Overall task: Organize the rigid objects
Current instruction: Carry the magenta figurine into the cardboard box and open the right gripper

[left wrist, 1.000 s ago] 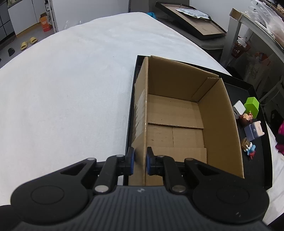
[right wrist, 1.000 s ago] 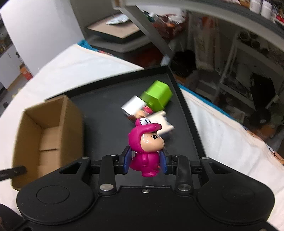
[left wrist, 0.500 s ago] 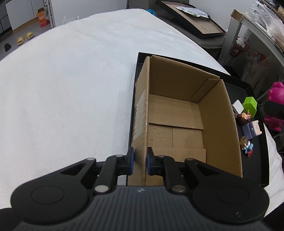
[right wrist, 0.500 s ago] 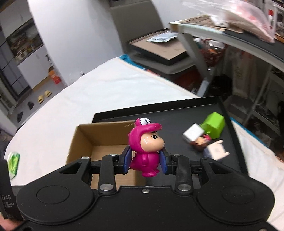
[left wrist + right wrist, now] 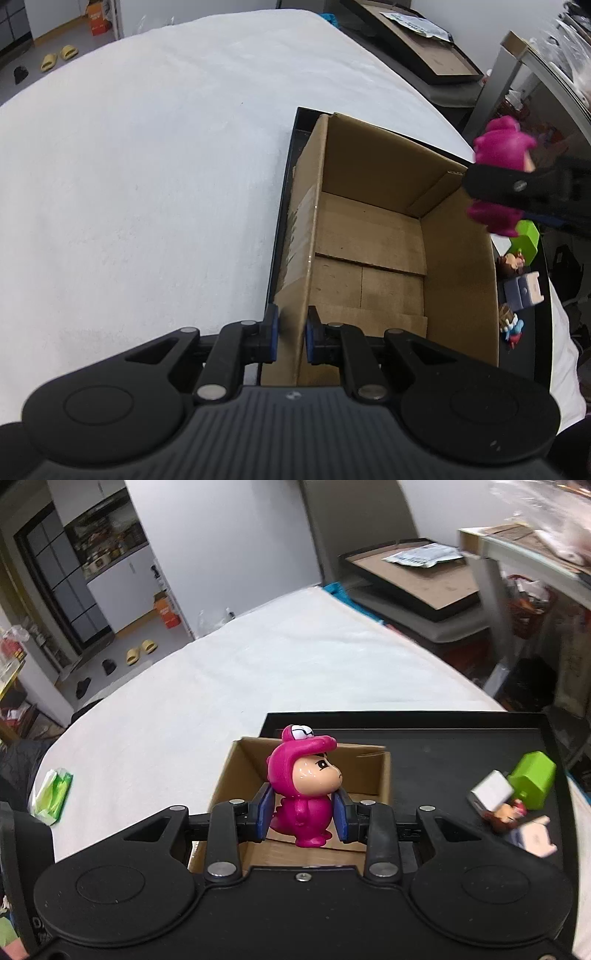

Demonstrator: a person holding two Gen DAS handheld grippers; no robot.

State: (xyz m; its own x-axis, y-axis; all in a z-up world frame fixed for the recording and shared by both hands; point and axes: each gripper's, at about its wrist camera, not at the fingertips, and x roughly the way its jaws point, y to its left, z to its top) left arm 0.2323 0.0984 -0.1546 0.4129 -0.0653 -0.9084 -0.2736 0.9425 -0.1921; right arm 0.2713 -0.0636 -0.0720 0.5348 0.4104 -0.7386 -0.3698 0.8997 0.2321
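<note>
An open cardboard box (image 5: 369, 236) stands on a black tray (image 5: 443, 738). My left gripper (image 5: 290, 338) is shut on the box's near left wall. My right gripper (image 5: 302, 810) is shut on a magenta dinosaur-suit figurine (image 5: 304, 786) and holds it above the box (image 5: 362, 771); the figurine also shows in the left wrist view (image 5: 500, 177) over the box's right wall. A green block (image 5: 532, 779), a white cube (image 5: 489, 794) and several small figurines (image 5: 522, 290) lie on the tray right of the box.
The tray sits on a white cloth-covered table (image 5: 147, 166). A green packet (image 5: 51, 794) lies on the cloth at the left. Shelving and another tray with cardboard (image 5: 417, 579) stand beyond the table's far right edge.
My right gripper has carried the magenta figurine left from the tray's toy cluster to over the box. My left gripper has stayed shut on the box wall.
</note>
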